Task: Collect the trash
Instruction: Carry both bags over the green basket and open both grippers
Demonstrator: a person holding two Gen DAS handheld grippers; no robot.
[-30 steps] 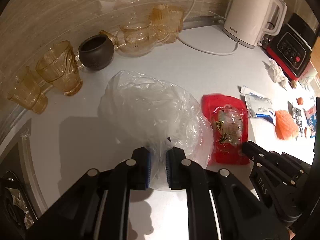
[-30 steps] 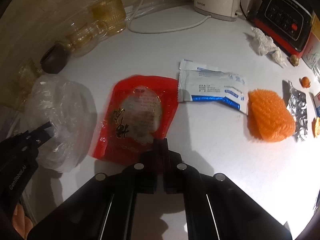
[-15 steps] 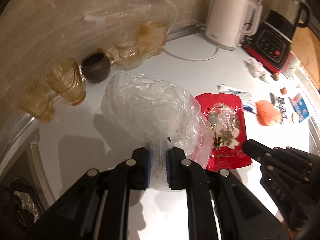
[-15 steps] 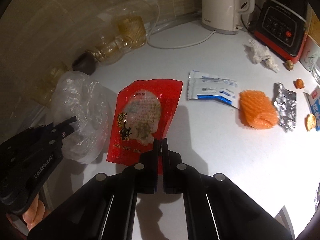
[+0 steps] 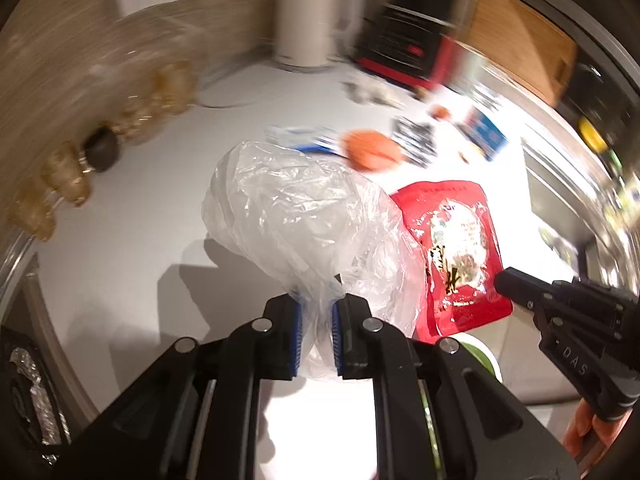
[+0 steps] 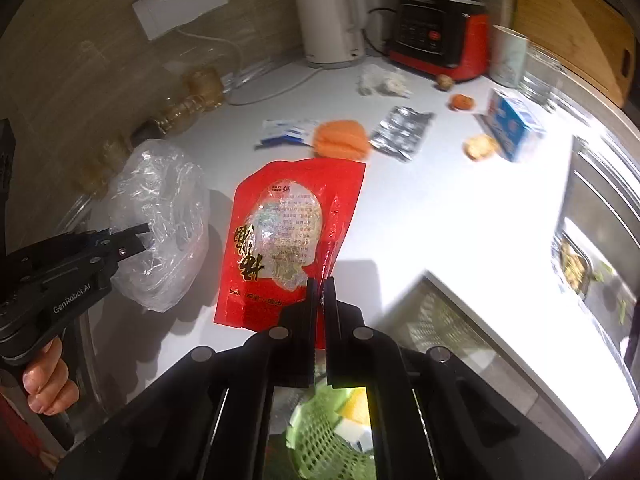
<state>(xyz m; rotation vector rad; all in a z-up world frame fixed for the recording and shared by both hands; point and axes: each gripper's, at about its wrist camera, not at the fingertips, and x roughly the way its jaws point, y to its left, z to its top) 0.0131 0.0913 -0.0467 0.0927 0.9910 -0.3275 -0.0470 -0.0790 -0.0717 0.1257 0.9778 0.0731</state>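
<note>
My left gripper (image 5: 316,312) is shut on a crumpled clear plastic bag (image 5: 304,220), held up above the white counter (image 5: 132,240). In the right wrist view the same bag (image 6: 160,216) hangs from the left gripper (image 6: 138,236) at the left. My right gripper (image 6: 320,284) is shut on the lower edge of a red snack pouch (image 6: 296,236), lifted off the counter. The pouch (image 5: 452,248) and the right gripper (image 5: 500,280) show at the right of the left wrist view. A green mesh bin (image 6: 324,440) lies below the right gripper.
On the counter lie a white-blue wrapper (image 6: 288,130), an orange foam net (image 6: 342,140), a foil blister pack (image 6: 402,132), a crumpled tissue (image 6: 380,80) and a blue-white carton (image 6: 512,124). A kettle (image 6: 328,16), a red-black appliance (image 6: 440,28) and amber glasses (image 5: 64,176) line the wall.
Both grippers rose and pulled back from the counter, carrying the plastic bag and the red pouch. The green bin has come into view under the right gripper.
</note>
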